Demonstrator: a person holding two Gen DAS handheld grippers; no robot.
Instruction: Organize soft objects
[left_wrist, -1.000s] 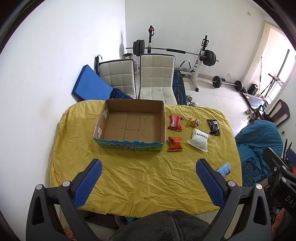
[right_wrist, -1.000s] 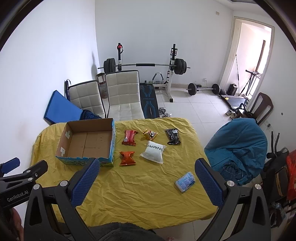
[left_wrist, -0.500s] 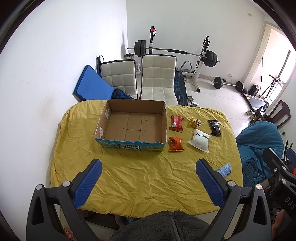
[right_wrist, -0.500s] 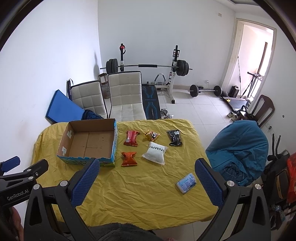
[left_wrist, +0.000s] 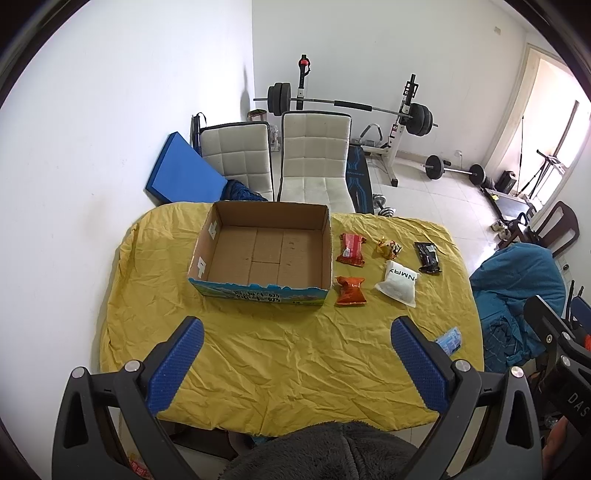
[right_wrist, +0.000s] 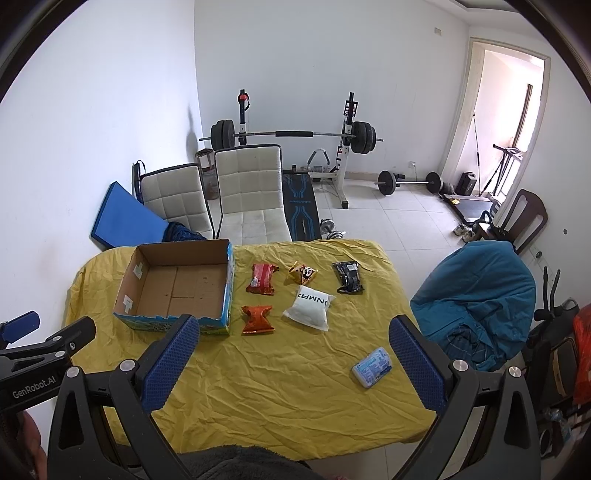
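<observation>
An empty open cardboard box (left_wrist: 266, 254) (right_wrist: 177, 284) sits on the yellow tablecloth (left_wrist: 288, 350) (right_wrist: 280, 369). To its right lie a red packet (left_wrist: 351, 249) (right_wrist: 262, 278), an orange packet (left_wrist: 349, 290) (right_wrist: 257, 319), a small yellow packet (left_wrist: 388, 247) (right_wrist: 303, 273), a white pouch (left_wrist: 398, 282) (right_wrist: 309, 307), a black packet (left_wrist: 427, 257) (right_wrist: 348, 277) and a light blue pack (left_wrist: 448, 340) (right_wrist: 372, 366) near the right edge. My left gripper (left_wrist: 295, 362) and right gripper (right_wrist: 293, 360) are both open and empty, high above the table's near side.
Two white chairs (left_wrist: 314, 162) stand behind the table, with a blue mat (left_wrist: 181, 173) and a barbell rack (left_wrist: 351, 107) beyond. A teal-covered chair (right_wrist: 476, 295) stands at the table's right. The left gripper's body shows at the left of the right wrist view (right_wrist: 40, 354).
Both views have shifted slightly, so the table and its objects sit a little lower in the frames. Nothing on the table has moved. Both grippers stay open.
</observation>
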